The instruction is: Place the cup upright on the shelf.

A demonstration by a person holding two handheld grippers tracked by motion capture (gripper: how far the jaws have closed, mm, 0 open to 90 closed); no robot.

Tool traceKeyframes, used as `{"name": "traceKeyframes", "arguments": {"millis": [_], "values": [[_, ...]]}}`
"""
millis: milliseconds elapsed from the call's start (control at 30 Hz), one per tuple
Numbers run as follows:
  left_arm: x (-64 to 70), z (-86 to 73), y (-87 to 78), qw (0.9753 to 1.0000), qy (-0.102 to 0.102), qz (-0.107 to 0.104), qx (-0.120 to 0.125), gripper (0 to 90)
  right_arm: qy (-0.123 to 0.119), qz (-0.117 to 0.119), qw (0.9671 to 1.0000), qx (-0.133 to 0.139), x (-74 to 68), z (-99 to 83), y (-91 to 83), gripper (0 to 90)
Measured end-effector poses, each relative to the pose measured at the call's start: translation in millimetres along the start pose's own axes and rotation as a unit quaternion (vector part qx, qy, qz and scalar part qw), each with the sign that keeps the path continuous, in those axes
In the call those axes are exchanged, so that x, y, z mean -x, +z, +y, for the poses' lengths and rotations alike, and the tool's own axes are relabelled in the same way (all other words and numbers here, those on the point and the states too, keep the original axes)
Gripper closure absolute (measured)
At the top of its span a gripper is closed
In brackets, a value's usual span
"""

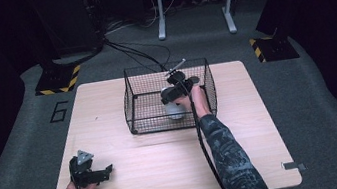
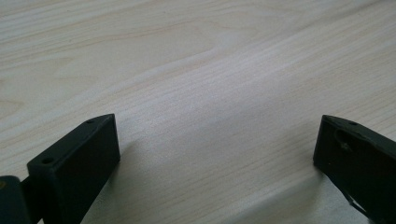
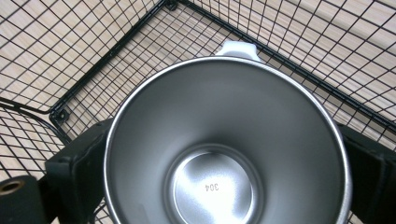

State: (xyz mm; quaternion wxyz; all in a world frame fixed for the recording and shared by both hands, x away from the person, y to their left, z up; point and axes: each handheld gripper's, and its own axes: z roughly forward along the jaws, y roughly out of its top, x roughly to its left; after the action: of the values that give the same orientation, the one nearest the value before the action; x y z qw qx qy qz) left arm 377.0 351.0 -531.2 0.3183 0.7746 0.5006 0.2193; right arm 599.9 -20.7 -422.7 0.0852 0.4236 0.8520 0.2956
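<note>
The right tongs (image 1: 174, 95) clamp a steel cup (image 3: 224, 144) inside the wire basket (image 1: 132, 102) — probably being set down, release next — while the left tongs (image 1: 98, 174) rest apart, well outside it.

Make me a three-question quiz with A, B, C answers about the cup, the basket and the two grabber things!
1. Where is the metal cup?
A. Inside the wire basket
B. On the floor
C. Beside the left gripper

2. What colour is the basket?
A. Red
B. Black
C. Yellow

3. What is the left gripper doing?
A. Squeezing a spoon
B. Holding the basket
C. Open, with nothing between its jaws

Answers:
1. A, since the right gripper view shows basket wire on all sides of the cup, which sits between the jaws of the right gripper.
2. B, since its wires look black against the pale wooden table.
3. C, since the left gripper view shows its jaws wide apart over bare wood.
</note>
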Motion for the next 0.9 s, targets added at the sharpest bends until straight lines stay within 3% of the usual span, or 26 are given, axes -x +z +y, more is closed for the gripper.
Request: {"name": "traceKeyframes", "arguments": {"millis": [500, 900], "values": [[0.2, 0.1, 0.0, 1.0000, -0.001, 0.000, 0.000, 0.4, 0.005, 0.006, 0.9998, -0.016, -1.7, -3.9, -3.8, 4.5], [0.8, 0.0, 0.5, 1.0000, -0.006, 0.001, 0.004, 0.4, -0.001, 0.021, 0.9996, 0.016, -2.7, -7.9, -26.1, 0.0]]}}
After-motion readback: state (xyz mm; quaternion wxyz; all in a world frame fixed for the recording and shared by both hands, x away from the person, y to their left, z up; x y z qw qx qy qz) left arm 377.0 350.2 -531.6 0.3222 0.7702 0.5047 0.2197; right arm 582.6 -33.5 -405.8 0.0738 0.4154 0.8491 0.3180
